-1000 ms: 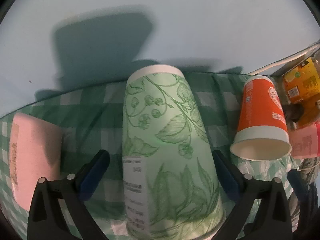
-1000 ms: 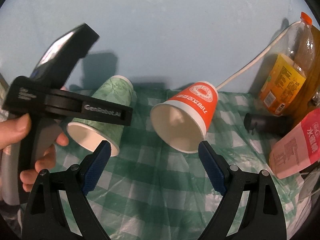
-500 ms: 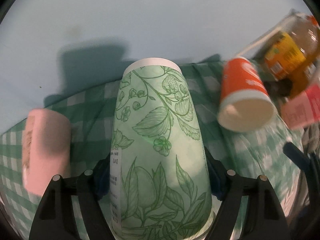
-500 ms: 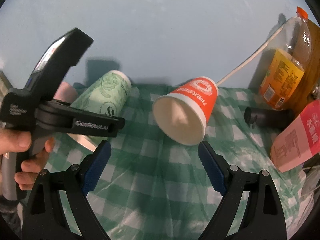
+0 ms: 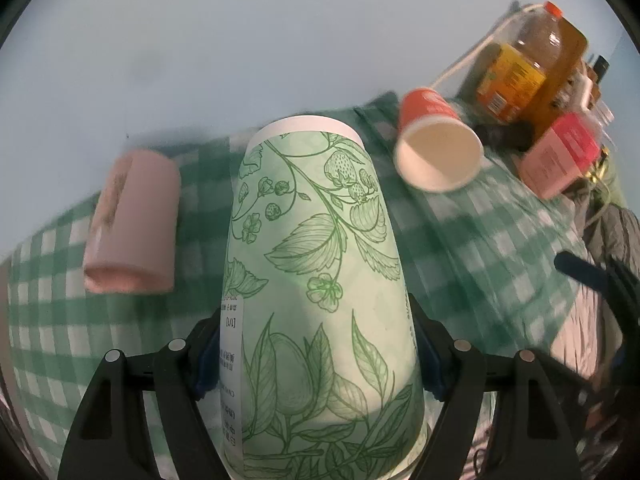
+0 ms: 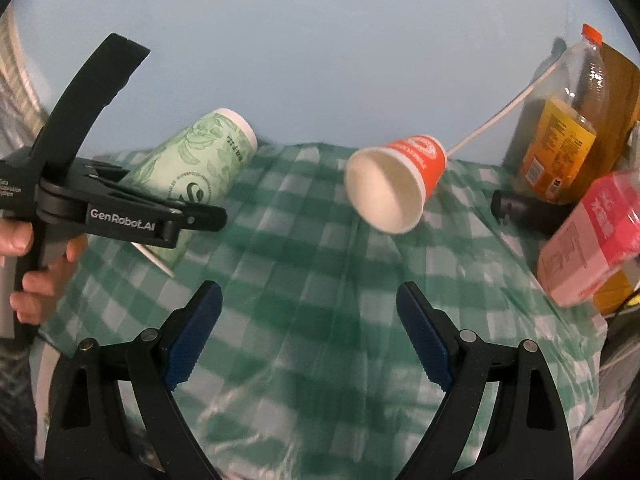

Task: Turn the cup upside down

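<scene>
My left gripper is shut on the green leaf-patterned paper cup, pads on both sides near its wide mouth end. In the right wrist view the green cup is lifted off the cloth and tilted, base up and away, in the left gripper. An orange paper cup lies on its side on the green checked tablecloth, mouth toward me; it also shows in the left wrist view. My right gripper is open and empty above the cloth, short of the orange cup.
A pink roll lies left of the green cup. At right stand an orange-capped drink bottle, a pink carton and a dark cylinder. A white cable runs along the pale blue wall.
My left gripper closed on the green cup and lifted it, tilting it. My right gripper drew back from the orange cup, which now looks smaller and farther.
</scene>
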`<state>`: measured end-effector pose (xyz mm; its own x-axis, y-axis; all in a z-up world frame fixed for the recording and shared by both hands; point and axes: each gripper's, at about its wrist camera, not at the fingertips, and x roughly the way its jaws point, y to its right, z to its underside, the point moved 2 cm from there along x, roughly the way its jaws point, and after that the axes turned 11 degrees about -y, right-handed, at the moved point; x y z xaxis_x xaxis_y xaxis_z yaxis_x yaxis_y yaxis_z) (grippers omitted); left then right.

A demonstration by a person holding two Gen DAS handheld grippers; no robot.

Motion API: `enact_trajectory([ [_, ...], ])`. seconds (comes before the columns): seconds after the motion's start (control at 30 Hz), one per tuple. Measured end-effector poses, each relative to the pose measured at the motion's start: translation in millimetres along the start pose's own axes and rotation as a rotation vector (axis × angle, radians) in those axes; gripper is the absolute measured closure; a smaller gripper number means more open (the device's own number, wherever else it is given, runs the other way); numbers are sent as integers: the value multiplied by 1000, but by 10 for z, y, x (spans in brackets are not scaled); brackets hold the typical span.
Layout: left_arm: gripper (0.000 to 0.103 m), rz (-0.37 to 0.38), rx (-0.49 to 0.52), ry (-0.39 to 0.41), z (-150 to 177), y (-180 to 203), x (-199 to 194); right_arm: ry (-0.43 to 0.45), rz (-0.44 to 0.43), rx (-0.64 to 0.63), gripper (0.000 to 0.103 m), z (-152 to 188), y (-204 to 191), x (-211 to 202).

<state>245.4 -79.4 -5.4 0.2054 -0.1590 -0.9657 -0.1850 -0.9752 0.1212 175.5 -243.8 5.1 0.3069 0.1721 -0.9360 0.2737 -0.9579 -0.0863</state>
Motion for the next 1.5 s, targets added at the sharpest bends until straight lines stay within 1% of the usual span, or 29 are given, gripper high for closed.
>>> enact_trajectory([
  [0.1, 24, 23, 25, 15, 234, 46, -45, -2, -6, 6, 15, 94, -6, -44],
  [0.17, 24, 25, 28, 21, 357, 79, -33, -7, -17, 17, 15, 144, 4, -58],
  [0.37, 24, 59, 57, 0, 578, 172, 61, -39, -31, 38, 15, 241, 47, 31],
  [0.5, 23, 65, 72, -38, 632, 255, 174, -64, -43, 47, 15, 284, 66, 108],
  [0.6, 24, 44, 85, -49, 658, 289, 216, -69, -43, 56, 15, 286, 96, 136],
  [0.77, 25, 43, 73, -41, 644, 288, 210, -69, -45, 62, 15, 298, 123, 153],
  [1.1, 24, 34, 82, -32, 639, 301, 155, -73, -55, 75, 15, 295, 137, 188],
  [1.23, 23, 45, 92, 6, 629, 310, 1, -64, -60, 78, 15, 278, 120, 140],
  [1.3, 23, 55, 94, 40, 636, 292, -153, -61, -73, 89, 15, 254, 110, 105],
  [1.33, 18, 63, 90, 56, 641, 277, -221, -61, -79, 98, 15, 238, 102, 87],
  [1.4, 15, 70, 83, 101, 663, 219, -399, -67, -98, 115, 15, 196, 77, 55],
  [1.5, 14, 42, 71, 144, 694, 102, -582, -90, -129, 138, 15, 115, -9, 22],
])
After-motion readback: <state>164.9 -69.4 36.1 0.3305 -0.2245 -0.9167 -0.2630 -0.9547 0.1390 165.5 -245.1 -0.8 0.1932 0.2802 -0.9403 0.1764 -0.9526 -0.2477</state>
